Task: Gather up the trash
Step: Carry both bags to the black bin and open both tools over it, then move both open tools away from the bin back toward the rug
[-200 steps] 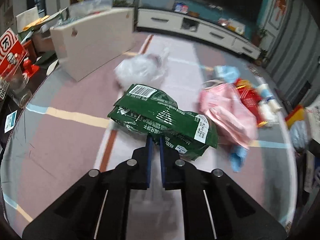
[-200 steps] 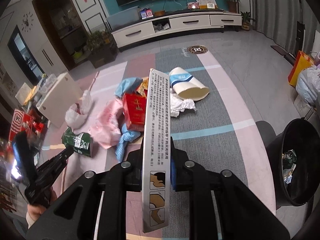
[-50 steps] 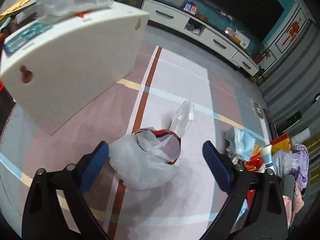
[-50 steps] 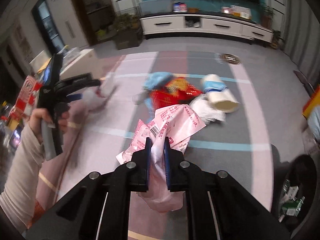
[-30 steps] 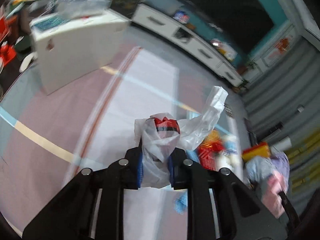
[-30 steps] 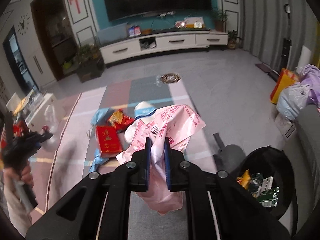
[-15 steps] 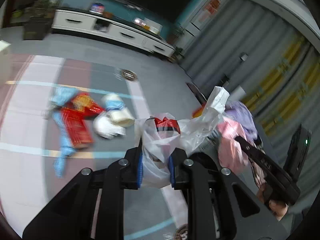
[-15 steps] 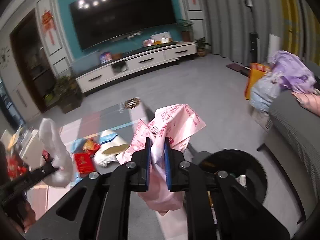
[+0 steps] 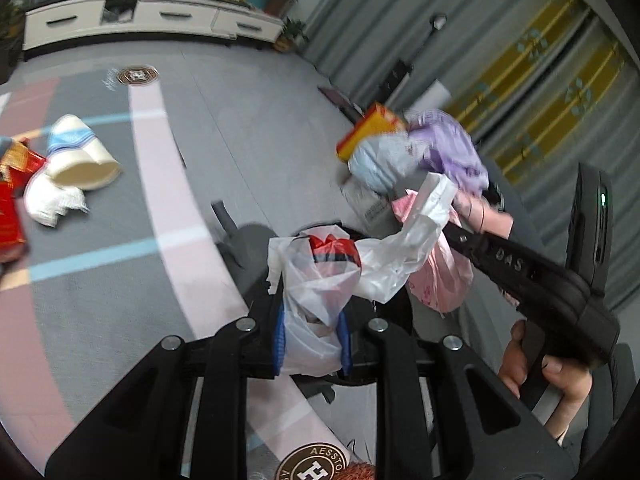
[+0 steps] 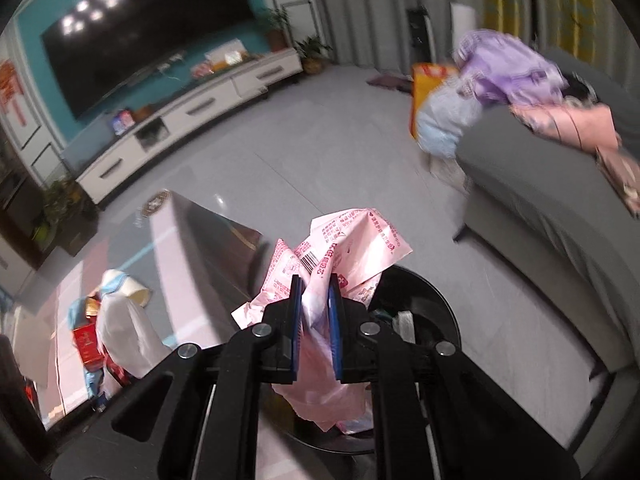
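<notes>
Pink wrapper (image 10: 320,320) sat clamped in the right gripper (image 10: 315,320) above the black bin's rim (image 10: 436,300); the left gripper (image 9: 312,336) pinched a white bag (image 9: 316,304) alongside.

Left wrist view: rides the left gripper (image 9: 312,336), looking down and forward over the black bin (image 9: 384,312), close. Right wrist view: rides the right gripper (image 10: 316,324), likewise close above the bin (image 10: 424,304). Shared: bin, TV cabinet (image 9: 132,16) (image 10: 192,116), floor litter.
</notes>
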Motion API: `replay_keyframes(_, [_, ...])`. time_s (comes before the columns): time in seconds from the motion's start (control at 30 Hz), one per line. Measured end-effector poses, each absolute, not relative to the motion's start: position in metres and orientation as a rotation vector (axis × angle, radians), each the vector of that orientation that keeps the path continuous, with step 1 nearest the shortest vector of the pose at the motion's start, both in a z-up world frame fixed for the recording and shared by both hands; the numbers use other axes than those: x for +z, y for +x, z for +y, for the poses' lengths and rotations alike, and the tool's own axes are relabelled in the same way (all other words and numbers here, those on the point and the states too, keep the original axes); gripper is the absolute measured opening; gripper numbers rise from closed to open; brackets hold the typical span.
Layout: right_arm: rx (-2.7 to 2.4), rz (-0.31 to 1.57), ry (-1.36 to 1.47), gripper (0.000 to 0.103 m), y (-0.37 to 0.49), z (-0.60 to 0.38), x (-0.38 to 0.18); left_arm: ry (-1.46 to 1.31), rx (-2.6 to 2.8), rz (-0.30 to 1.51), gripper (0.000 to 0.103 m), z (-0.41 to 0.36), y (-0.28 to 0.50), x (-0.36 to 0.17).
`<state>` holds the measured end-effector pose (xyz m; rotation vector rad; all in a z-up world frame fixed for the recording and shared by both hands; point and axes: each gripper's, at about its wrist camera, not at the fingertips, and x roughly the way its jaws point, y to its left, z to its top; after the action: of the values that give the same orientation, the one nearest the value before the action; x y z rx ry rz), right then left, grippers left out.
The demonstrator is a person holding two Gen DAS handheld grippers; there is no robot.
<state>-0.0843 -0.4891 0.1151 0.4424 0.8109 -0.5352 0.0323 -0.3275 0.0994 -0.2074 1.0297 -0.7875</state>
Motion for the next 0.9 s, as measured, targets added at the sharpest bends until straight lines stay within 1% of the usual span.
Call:
replay_keyframes(0.13, [-0.552, 0.875, 0.502, 0.013, -0.082, -0.506, 0.092, -0.175, -0.826, 1.087, 0.021, -0.352, 0.031, 0.077])
replay_keyframes(0.5, [-0.578, 0.963, 0.663, 0.014, -0.085, -0.54, 0.053, -0.091, -0.865, 1.205, 0.022, -0.403, 0.028, 0.028])
replay_keyframes(0.67, [-0.596, 0.976, 0.729, 0.014, -0.092, -0.553, 0.042, -0.069, -0.869, 1.228, 0.026, -0.417, 0.027, 0.017])
replay_keyframes(0.73, [-0.6, 0.974, 0.748, 0.016, -0.094, -0.556, 0.042, -0.062, -0.864, 1.238, 0.034, -0.421, 0.028, 0.014])
replay_keyframes(0.77, [-0.602, 0.972, 0.749, 0.017, -0.095, -0.557, 0.042, -0.061, -0.86, 1.248, 0.036, -0.421, 0.028, 0.012])
replay_keyframes(0.83, [-0.61, 0.963, 0.743, 0.027, -0.096, -0.557, 0.044, -0.066, -0.864, 1.256, 0.043, -0.422, 0.028, 0.011])
replay_keyframes(0.87, [-0.613, 0.956, 0.742, 0.031, -0.096, -0.556, 0.046, -0.074, -0.866, 1.258, 0.046, -0.421, 0.029, 0.011])
replay_keyframes(0.9, [-0.613, 0.948, 0.744, 0.041, -0.097, -0.556, 0.048, -0.079, -0.868, 1.258, 0.055, -0.421, 0.029, 0.012])
